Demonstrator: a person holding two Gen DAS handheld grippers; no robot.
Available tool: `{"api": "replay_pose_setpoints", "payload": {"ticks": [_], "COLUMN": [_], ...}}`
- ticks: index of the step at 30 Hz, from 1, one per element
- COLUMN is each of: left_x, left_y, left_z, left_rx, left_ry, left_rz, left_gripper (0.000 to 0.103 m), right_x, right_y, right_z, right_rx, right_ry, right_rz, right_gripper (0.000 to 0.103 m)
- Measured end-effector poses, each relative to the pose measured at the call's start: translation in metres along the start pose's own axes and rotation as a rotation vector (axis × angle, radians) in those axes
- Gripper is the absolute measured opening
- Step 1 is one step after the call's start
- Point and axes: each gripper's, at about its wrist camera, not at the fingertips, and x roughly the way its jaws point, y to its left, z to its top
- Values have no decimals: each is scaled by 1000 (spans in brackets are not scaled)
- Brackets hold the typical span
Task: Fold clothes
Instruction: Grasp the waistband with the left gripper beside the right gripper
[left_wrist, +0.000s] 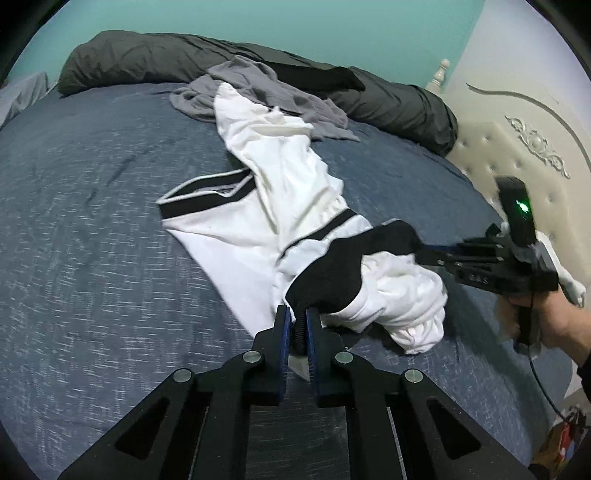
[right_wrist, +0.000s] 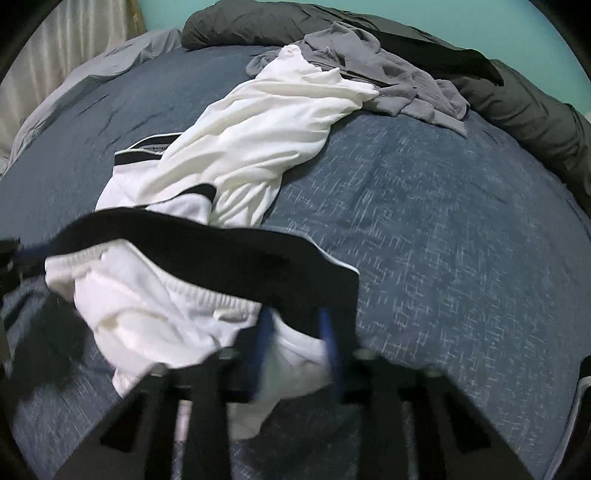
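Observation:
White sports shorts (left_wrist: 229, 236) with black bands lie crumpled on the blue bed cover (left_wrist: 92, 221). Their wide black waistband (left_wrist: 343, 266) is lifted and stretched between both grippers. My left gripper (left_wrist: 298, 317) is shut on the near end of the waistband, with cloth pinched between its blue pads. My right gripper (left_wrist: 424, 253), held by a hand (left_wrist: 561, 321) at the right, is shut on the far end. In the blurred right wrist view the waistband (right_wrist: 207, 247) spans the frame, and black and white cloth sits between the right gripper (right_wrist: 294, 328) fingers.
A long white piece (right_wrist: 258, 122) runs from the shorts up to a crumpled grey garment (right_wrist: 369, 66) at the back. A dark rolled duvet (left_wrist: 147, 59) lines the far edge. A cream tufted headboard (left_wrist: 517, 147) stands on the right. Bare blue cover (right_wrist: 443, 221) lies right of the clothes.

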Motion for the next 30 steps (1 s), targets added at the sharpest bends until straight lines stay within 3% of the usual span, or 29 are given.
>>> {"api": "replay_pose_setpoints", "payload": {"ticks": [3, 8, 10, 12, 13, 15, 17, 18, 21, 24, 28, 30], "left_x": [-7, -10, -6, -2, 0, 4, 7, 7, 5, 2, 14, 20], "left_y": [14, 19, 9, -3, -8, -18, -26, -29, -31, -33, -31, -29], "left_z": [5, 7, 6, 4, 3, 1, -1, -2, -2, -1, -3, -4], "left_rx": [-22, -56, -28, 7, 21, 51, 80, 90, 81, 94, 90, 90], "left_ry": [-20, -24, -18, -9, -4, 5, 8, 9, 1, -10, 24, 42], "left_rz": [27, 6, -5, -14, -21, -29, -26, -25, -26, -32, -32, -27], "left_gripper": [5, 5, 6, 8, 11, 25, 43, 44, 44, 51, 51, 51], "right_x": [-11, -18, -19, -20, -23, -27, -27, -25, -16, -9, -2, 1], "right_y": [5, 14, 11, 7, 5, 5, 5, 6, 10, 13, 13, 12], "right_z": [-7, -15, -16, -15, -15, -12, -7, -5, 1, 1, 0, 0], "right_rx": [2, -29, -16, -5, -7, -16, -18, -25, -74, -117, -129, -126], "right_ry": [-27, -9, -7, -12, -27, -56, -64, -60, -49, -34, -19, -9], "right_rz": [18, 62, 26, -8, -16, -40, -30, -37, -46, -32, -7, 12], "right_gripper": [7, 7, 8, 20, 21, 42, 53, 57, 57, 57, 57, 49]}}
